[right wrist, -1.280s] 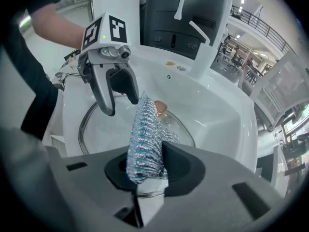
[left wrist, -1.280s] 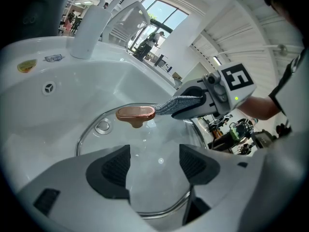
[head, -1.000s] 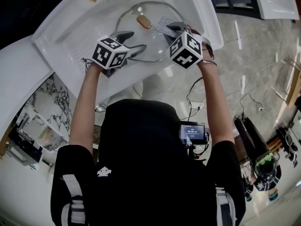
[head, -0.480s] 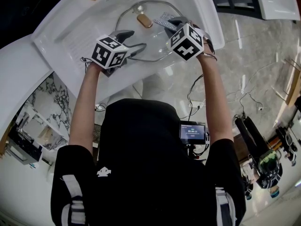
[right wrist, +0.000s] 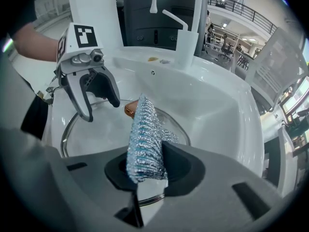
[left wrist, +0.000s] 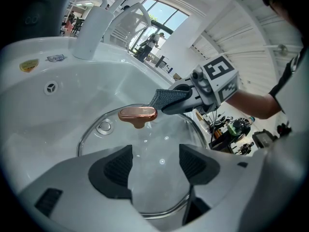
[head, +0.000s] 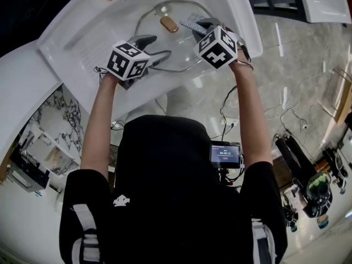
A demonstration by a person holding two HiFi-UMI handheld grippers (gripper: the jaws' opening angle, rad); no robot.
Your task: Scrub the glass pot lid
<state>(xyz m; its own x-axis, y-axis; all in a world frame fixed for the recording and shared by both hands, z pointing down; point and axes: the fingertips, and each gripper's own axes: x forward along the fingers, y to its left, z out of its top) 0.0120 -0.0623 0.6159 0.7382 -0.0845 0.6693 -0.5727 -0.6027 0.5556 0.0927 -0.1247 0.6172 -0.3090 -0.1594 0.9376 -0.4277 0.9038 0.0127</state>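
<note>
Scrubbing seems unfinished: right gripper (right wrist: 145, 167) pinches silvery mesh scouring cloth (right wrist: 143, 132) over round glass pot lid (left wrist: 141, 141). Left gripper (left wrist: 155, 164) gapes, holding nothing.

The person wears a black short-sleeved top (head: 165, 191). White stripes (head: 85, 224) run down each sleeve at the top's two outer edges, and a small white logo (head: 121, 201) sits on its left side. Just off the top's right edge is a small black device (head: 225, 155) with a lit screen, and a thin black cable (head: 221, 111) loops away from it. Beyond the top's sleeves, the left gripper (head: 157, 47) and right gripper (head: 202, 25) have matte grey bodies, black ribbed pads (left wrist: 119, 166) and white cubes (head: 129, 60) printed with black square markers.
</note>
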